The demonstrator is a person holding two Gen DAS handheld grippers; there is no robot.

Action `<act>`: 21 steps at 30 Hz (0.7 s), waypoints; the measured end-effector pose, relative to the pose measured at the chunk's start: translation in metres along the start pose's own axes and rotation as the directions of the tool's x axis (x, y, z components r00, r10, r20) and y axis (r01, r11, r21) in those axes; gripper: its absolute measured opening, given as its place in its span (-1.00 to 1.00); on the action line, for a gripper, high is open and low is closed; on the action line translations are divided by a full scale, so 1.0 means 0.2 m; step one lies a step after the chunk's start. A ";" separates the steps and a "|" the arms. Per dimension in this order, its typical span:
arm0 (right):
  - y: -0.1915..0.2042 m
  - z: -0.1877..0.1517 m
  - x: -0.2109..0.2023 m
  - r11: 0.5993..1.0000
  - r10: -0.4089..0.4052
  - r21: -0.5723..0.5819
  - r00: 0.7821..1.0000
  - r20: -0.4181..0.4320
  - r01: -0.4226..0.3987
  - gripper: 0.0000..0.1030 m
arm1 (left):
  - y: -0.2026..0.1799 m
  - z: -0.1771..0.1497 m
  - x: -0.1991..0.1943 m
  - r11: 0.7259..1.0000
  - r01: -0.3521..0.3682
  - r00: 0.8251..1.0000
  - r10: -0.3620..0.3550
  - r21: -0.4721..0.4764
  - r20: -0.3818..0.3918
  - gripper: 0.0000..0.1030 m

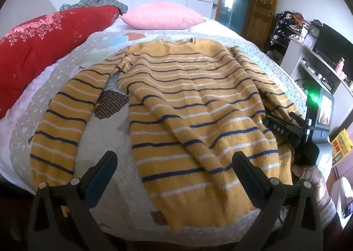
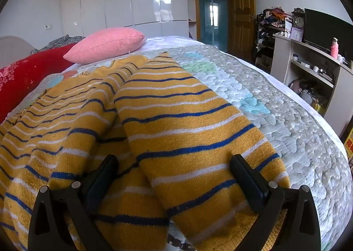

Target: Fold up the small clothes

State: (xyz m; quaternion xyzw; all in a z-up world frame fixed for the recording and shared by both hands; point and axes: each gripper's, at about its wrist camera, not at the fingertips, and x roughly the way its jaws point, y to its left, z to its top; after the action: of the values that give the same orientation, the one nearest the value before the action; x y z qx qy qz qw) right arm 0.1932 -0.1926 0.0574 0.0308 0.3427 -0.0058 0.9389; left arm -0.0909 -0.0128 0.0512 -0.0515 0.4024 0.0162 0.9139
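Observation:
A yellow sweater with blue and white stripes (image 1: 194, 101) lies face up on the bed, collar far, hem near. Its left sleeve (image 1: 64, 118) is spread out to the left. Its right sleeve (image 2: 187, 132) lies along the body's right edge. My left gripper (image 1: 174, 165) is open above the hem, with nothing between its fingers. My right gripper (image 2: 172, 169) is open, its fingers straddling the right sleeve near the cuff. It also shows in the left wrist view (image 1: 284, 127) at the sweater's right edge.
A quilted grey bedspread (image 2: 275, 118) covers the bed. A pink pillow (image 1: 163, 17) and a red quilt (image 1: 44, 41) lie at the far left. A desk with shelves and a monitor (image 2: 320, 52) stands to the right of the bed.

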 end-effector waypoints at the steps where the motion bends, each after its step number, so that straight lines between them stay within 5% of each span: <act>1: 0.00 0.00 0.00 1.000 0.000 -0.001 1.000 0.003 0.000 0.99 | 0.00 0.00 0.00 1.000 0.001 1.000 -0.001 -0.002 0.000 1.00; 21: 0.00 0.00 -0.01 1.000 0.000 -0.001 1.000 0.006 0.000 0.99 | 0.03 -0.01 0.01 1.000 0.005 1.000 -0.006 -0.014 -0.027 1.00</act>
State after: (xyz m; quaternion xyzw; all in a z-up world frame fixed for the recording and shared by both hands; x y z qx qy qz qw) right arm 0.1918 -0.1920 0.0574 0.0301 0.3398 -0.0057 0.9400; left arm -0.0907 -0.0068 0.0478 -0.0592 0.4143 0.0158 0.9081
